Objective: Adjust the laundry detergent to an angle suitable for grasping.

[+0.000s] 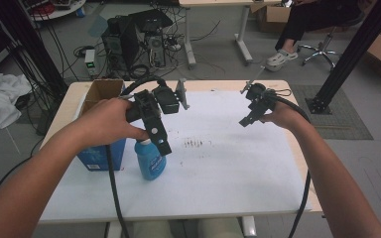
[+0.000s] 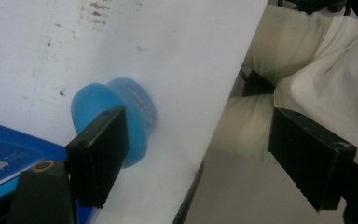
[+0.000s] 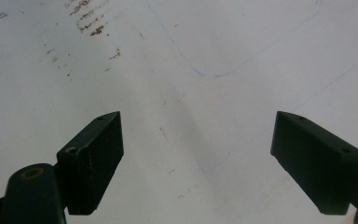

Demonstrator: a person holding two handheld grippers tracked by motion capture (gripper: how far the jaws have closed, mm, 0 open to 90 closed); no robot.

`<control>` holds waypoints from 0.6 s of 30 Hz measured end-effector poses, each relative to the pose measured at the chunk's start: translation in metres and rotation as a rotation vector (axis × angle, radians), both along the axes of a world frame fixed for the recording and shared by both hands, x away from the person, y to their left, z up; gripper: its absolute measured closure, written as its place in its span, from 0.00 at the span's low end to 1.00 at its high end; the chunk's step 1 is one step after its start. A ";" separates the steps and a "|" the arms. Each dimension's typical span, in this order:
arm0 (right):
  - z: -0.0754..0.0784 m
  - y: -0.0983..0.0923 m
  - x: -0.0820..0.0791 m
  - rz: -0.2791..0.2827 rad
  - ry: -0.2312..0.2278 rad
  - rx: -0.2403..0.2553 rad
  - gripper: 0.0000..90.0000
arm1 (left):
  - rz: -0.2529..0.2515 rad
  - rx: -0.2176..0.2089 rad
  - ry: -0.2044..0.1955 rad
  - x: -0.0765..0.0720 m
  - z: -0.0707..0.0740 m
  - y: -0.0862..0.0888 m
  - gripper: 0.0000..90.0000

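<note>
Blue plastic sits nearest you: a small bottle (image 1: 150, 159) stands upright on the white table (image 1: 228, 168), close to the near edge, touching or just beside a blue box (image 1: 100, 154) on its left. Your left gripper (image 1: 159, 141) hangs right over the bottle's top. In the left gripper view its jaws stand wide with nothing held; the bottle (image 2: 113, 119) lies behind the left-hand jaw rather than between the two, and the far jaw hangs out past the table edge over your lap.

To grip well, shift that gripper sideways until the bottle's neck or shoulder sits centred in the gap, lower it, then close squarely so the bottle does not tip against the box.

Further out, your right gripper (image 1: 252, 115) hovers above bare table past the middle, jaws wide apart and holding nothing, as the right gripper view shows over a stained white surface (image 3: 177, 93).

Beyond the box, an open cardboard carton (image 1: 100, 90) sits at the far left corner.

Hard to make out: the bottle's cap is covered by the gripper from above and blurred close up. Whether bottle and box touch cannot be told. The label print is unreadable.
</note>
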State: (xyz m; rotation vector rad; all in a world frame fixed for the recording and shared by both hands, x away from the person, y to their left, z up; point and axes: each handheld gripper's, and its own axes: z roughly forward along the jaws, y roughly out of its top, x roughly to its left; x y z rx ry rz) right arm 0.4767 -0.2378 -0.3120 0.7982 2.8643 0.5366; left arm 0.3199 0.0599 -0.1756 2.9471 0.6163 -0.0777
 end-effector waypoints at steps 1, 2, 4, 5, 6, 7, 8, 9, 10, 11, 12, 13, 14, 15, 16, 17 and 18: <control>0.000 0.000 0.000 0.001 -0.001 0.001 0.19 | -0.002 0.000 -0.001 0.000 0.000 0.000 0.24; 0.000 0.000 0.000 0.000 0.001 0.001 0.19 | 0.004 -0.005 -0.002 0.000 0.000 0.000 0.24; 0.000 -0.001 0.000 0.001 0.001 -0.001 0.19 | 0.006 -0.003 -0.002 0.000 0.000 0.000 0.24; 0.000 -0.001 -0.001 0.000 0.001 -0.001 0.19 | 0.008 0.000 -0.002 0.000 0.000 0.000 0.24; 0.000 -0.001 -0.001 0.001 0.000 -0.002 0.19 | 0.009 0.001 -0.003 0.000 0.000 0.000 0.24; 0.000 -0.001 -0.001 0.003 -0.001 -0.002 0.19 | 0.012 -0.003 -0.004 -0.001 0.000 0.000 0.24; 0.001 -0.001 -0.001 0.004 -0.004 0.003 0.19 | 0.012 -0.002 -0.008 -0.001 0.000 0.000 0.24; 0.001 -0.001 -0.001 0.003 -0.004 0.003 0.19 | 0.011 -0.002 -0.011 -0.001 0.001 0.000 0.24; 0.001 -0.001 -0.002 0.001 -0.005 0.004 0.19 | 0.015 -0.011 -0.010 -0.001 0.001 0.000 0.24; 0.001 -0.001 -0.002 0.001 -0.005 0.004 0.19 | 0.015 -0.011 -0.010 -0.001 0.001 0.000 0.24; 0.002 -0.002 -0.002 0.003 -0.006 0.006 0.19 | 0.022 -0.004 -0.011 -0.002 0.002 0.000 0.24; 0.003 -0.002 -0.002 0.002 -0.006 0.007 0.19 | 0.022 -0.004 -0.011 -0.002 0.002 0.000 0.24; 0.003 -0.002 -0.003 0.003 -0.008 0.006 0.19 | 0.025 -0.003 -0.012 -0.003 0.003 0.000 0.24; 0.003 -0.002 -0.003 0.003 -0.008 0.006 0.19 | 0.025 -0.003 -0.012 -0.003 0.003 0.000 0.24; 0.004 -0.002 -0.003 0.003 -0.008 0.009 0.19 | 0.026 -0.003 -0.014 -0.003 0.003 0.000 0.24; 0.004 -0.002 -0.004 0.003 -0.010 0.011 0.19 | 0.024 -0.003 -0.014 -0.004 0.004 -0.001 0.24; 0.004 -0.002 -0.004 0.005 -0.011 0.011 0.19 | 0.028 -0.003 -0.014 -0.005 0.004 -0.002 0.24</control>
